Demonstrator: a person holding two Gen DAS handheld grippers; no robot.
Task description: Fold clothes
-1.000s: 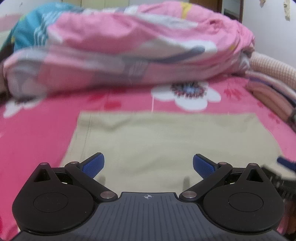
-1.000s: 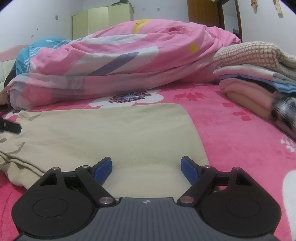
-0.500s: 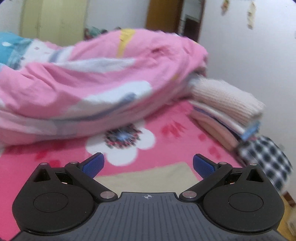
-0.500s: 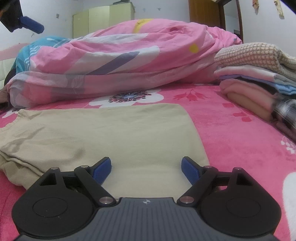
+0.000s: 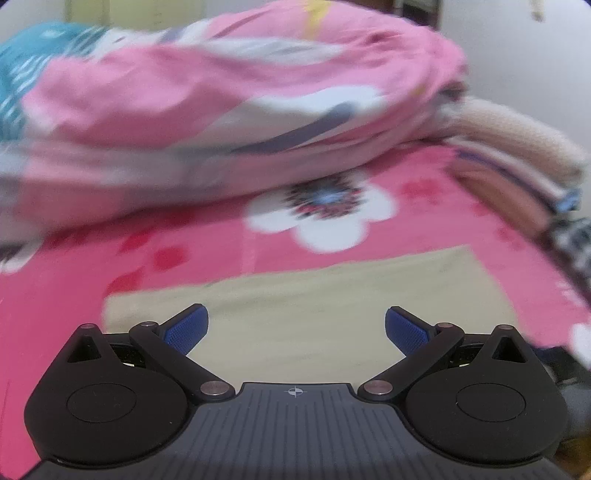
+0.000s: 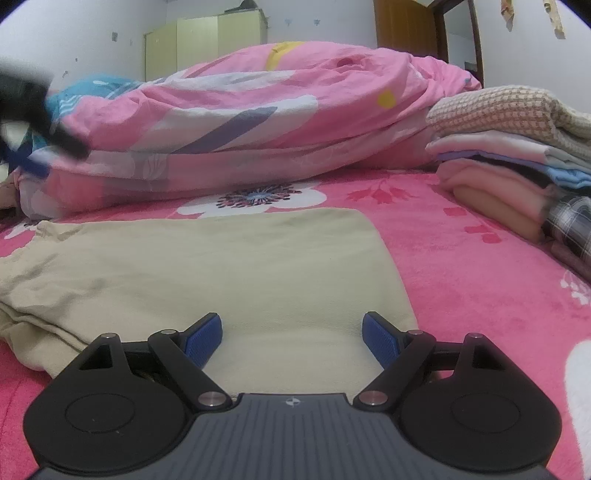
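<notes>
A beige garment (image 6: 221, 266) lies flat on the pink flowered bedspread (image 6: 480, 280), its left part bunched in folds. My right gripper (image 6: 291, 336) hovers low over its near right corner, open, nothing between the blue pads. In the left wrist view the same beige garment (image 5: 314, 306) shows blurred, and my left gripper (image 5: 293, 328) stands open above its near edge, holding nothing. The left gripper (image 6: 26, 110) also appears as a dark blur high at the left of the right wrist view.
A rumpled pink duvet (image 6: 258, 122) fills the back of the bed. A stack of folded clothes (image 6: 517, 155) sits at the right, a checked garment (image 6: 572, 221) below it. A cupboard (image 6: 203, 44) and a wooden door (image 6: 406, 26) stand behind.
The left gripper swung up and right off the garment, then came back down towards it. The right gripper has not moved; the garment lies as before.
</notes>
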